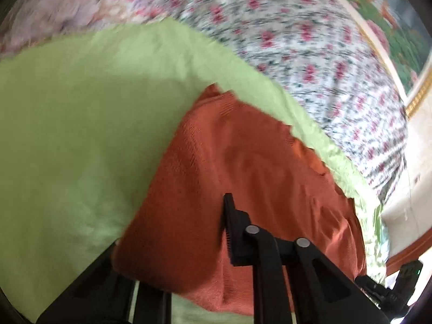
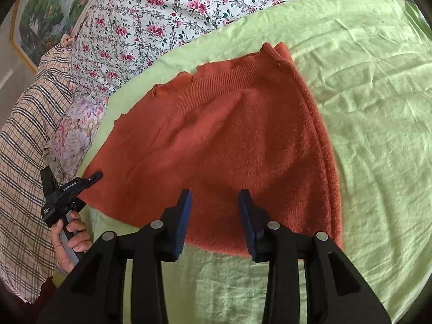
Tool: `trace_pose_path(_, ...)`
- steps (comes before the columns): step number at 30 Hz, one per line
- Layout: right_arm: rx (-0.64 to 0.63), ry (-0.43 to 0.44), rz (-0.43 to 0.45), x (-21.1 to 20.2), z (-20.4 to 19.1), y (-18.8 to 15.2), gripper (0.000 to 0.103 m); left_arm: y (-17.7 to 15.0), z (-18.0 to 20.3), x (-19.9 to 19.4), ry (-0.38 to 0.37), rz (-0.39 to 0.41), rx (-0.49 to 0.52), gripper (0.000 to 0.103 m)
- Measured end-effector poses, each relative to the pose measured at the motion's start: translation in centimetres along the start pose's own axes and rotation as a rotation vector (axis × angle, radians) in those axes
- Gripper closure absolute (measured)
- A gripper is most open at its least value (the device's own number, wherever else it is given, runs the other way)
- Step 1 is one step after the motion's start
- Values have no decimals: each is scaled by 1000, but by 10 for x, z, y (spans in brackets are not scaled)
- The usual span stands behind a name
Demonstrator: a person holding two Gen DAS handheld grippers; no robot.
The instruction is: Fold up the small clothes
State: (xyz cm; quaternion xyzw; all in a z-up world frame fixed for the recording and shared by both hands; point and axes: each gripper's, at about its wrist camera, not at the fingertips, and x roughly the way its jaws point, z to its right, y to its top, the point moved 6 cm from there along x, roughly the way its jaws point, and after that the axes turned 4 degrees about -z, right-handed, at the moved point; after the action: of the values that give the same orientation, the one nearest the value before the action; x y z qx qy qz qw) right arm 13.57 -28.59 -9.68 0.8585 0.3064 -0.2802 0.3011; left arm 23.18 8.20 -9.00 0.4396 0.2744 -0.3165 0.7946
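An orange knitted garment (image 2: pixel 216 140) lies folded on a light green cloth (image 2: pixel 378 108), its ribbed hem at the far side. My right gripper (image 2: pixel 214 208) is open and empty, its fingers just above the garment's near edge. In the left wrist view the garment (image 1: pixel 243 175) fills the lower middle and drapes over my left gripper (image 1: pixel 189 232). Only the right finger (image 1: pixel 232 224) shows; the left finger is hidden under the fabric. In the right wrist view the left gripper (image 2: pixel 93 176) sits at the garment's left corner, held by a hand.
A floral quilt (image 2: pixel 167 19) lies beyond the green cloth. A plaid cloth (image 2: pixel 29 140) and a pale flowered pillow (image 2: pixel 73 135) lie at the left. A framed painting (image 2: pixel 40 21) hangs on the wall behind.
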Motion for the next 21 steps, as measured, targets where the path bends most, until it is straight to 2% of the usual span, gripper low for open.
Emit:
trace_pose_path(7, 33, 30, 16, -10, 11, 6, 65, -8, 87, -16, -58, 29, 196, 92)
trace_pose_path(12, 74, 95, 4, -13, 18, 15, 65, -47, 165, -4, -94, -13, 392, 92)
trace_pose_path(14, 78, 117, -10, -9, 19, 21, 65, -69, 184, 9, -70, -35, 464, 92)
trace_pose_path(18, 98, 203, -63, 13, 13, 39, 48, -105, 195, 43, 13, -85, 547, 92)
trace_pose_path(21, 98, 252, -108, 40, -1, 58, 46, -113, 199, 46, 46, -61, 589, 92)
